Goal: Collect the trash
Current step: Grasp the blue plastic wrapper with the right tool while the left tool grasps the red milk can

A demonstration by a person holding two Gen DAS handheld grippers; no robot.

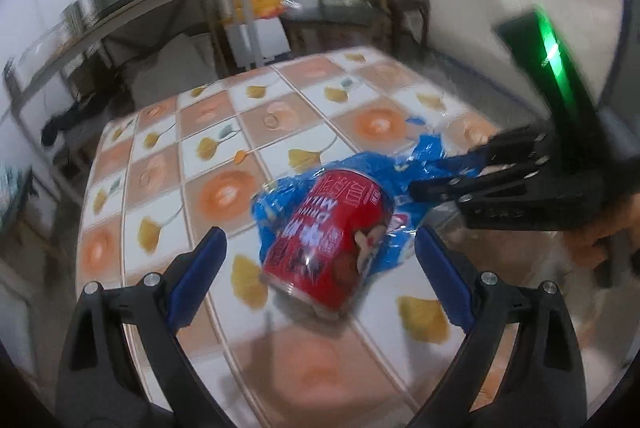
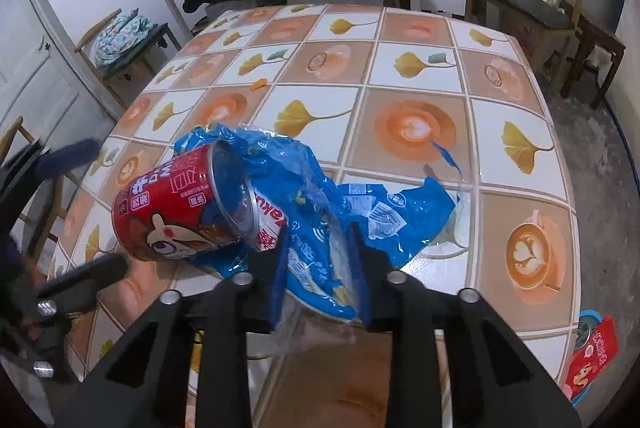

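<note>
1. Red can (image 2: 182, 214) on its side, lying partly on the crumpled blue plastic wrapper (image 2: 360, 216), toward the near-left part of the tabletop (image 2: 420, 59). Open end faces the far-right; it's tilted, not flat on the tiles.
2. Wrapper spreads from under the can toward the near edge, with a thin strip trailing off toward the right.
3. Right gripper (image 2: 320, 268): jaws narrow, pinched on the wrapper's near edge; the blue film sits between the pads.
4. Left gripper (image 1: 320, 268): jaws spread wide, hovering just short of the can, which lines up between the fingers (image 1: 200, 268). No contact visible.
5. Left view is motion-blurred; the right gripper's tip reaches the wrapper from the right.
6. Small orange scrap (image 2: 259, 83) on the tabletop, well apart, toward the far-left.
7. Red carton (image 2: 592, 360) on the floor off the near-right corner.
</note>
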